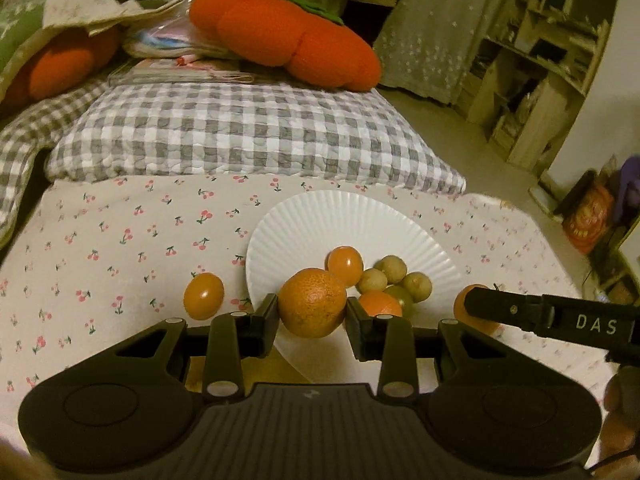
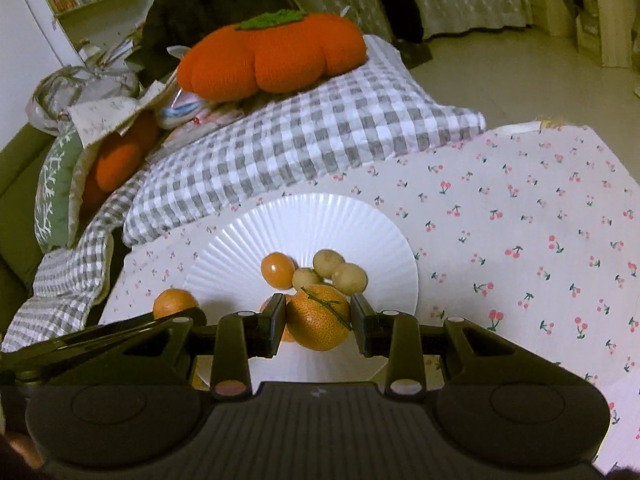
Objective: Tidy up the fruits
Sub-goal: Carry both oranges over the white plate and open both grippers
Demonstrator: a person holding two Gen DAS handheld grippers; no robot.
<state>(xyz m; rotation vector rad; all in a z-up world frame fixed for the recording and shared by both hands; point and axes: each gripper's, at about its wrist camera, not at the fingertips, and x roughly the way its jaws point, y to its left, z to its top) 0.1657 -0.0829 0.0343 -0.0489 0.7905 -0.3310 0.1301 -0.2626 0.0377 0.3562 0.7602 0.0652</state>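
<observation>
Your left gripper (image 1: 312, 314) is clamped on a mandarin (image 1: 312, 304) over the white plate (image 1: 320, 220). Your right gripper (image 2: 319, 320) grips a stemmed mandarin (image 2: 319, 318) above the same plate.

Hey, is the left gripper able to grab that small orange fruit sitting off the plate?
Probably not yet: the left gripper is shut on a mandarin. Otherwise the small orange fruit lies unobstructed on the cloth.

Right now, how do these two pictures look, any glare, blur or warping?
Left wrist view: warm dim light, fisheye bends the table edges, small glare spots on the kumquat. Right wrist view: same yellow cast, corners darkened, the stemmed tangerine sharp, background shelves soft.
</observation>
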